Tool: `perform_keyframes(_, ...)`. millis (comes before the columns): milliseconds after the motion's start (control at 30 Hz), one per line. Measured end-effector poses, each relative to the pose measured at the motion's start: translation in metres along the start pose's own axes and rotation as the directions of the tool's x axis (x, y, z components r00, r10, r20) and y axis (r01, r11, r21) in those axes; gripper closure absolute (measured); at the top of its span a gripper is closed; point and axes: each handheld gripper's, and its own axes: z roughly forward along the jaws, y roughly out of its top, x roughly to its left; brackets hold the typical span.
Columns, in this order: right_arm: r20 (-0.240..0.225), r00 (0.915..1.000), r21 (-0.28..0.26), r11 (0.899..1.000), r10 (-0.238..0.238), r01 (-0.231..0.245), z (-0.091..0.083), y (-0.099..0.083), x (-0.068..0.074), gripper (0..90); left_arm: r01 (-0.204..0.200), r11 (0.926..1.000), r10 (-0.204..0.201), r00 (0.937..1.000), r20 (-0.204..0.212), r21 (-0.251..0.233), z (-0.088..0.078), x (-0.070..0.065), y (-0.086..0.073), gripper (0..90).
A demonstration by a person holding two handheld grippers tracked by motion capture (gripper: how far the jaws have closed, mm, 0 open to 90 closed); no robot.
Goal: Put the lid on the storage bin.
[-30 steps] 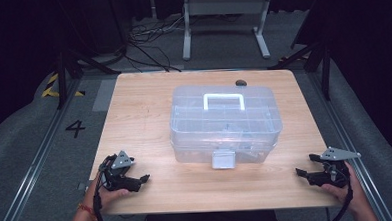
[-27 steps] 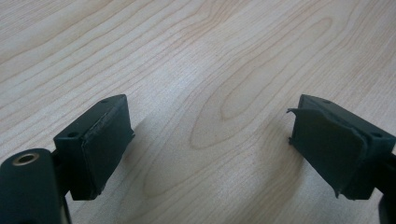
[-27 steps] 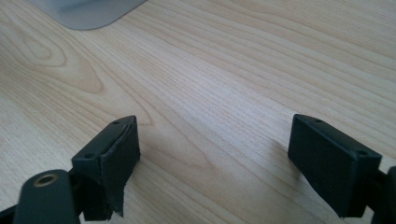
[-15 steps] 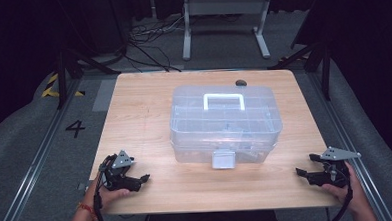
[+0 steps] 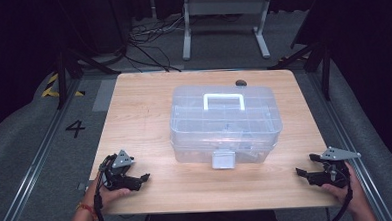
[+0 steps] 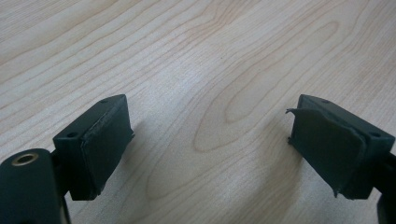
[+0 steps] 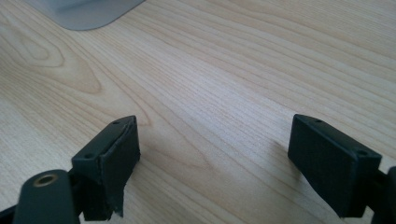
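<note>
A clear plastic storage box (image 5: 225, 125) with a white handle (image 5: 223, 100) and a front latch (image 5: 223, 159) stands closed in the middle of the wooden table (image 5: 144, 118). My left gripper (image 5: 144, 178) rests near the table's front left corner, held by a hand, jaws open with nothing between them. In the left gripper view its open jaws (image 6: 210, 144) hover over bare wood. My right gripper (image 5: 303, 166) lies at the front right corner, likewise open and empty. The right gripper view has its jaws (image 7: 215, 163) apart over bare wood, with a corner of the box (image 7: 88, 11) at top left.
A small dark object (image 5: 241, 82) lies on the table just behind the box. Beyond the table stands a metal frame (image 5: 225, 19) with cables on the floor. A floor mark "4" (image 5: 75, 128) lies left of the table.
</note>
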Motion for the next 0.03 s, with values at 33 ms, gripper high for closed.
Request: perform_keyframes(33, 0.001, 1.0000, 0.000, 1.000, 0.001, -0.001, 0.0000, 0.0000, -0.0001, 17.2, 0.000, 1.0000, 0.000, 1.0000, 0.000, 0.001, 0.0000, 0.0000, 0.0000, 12.5)
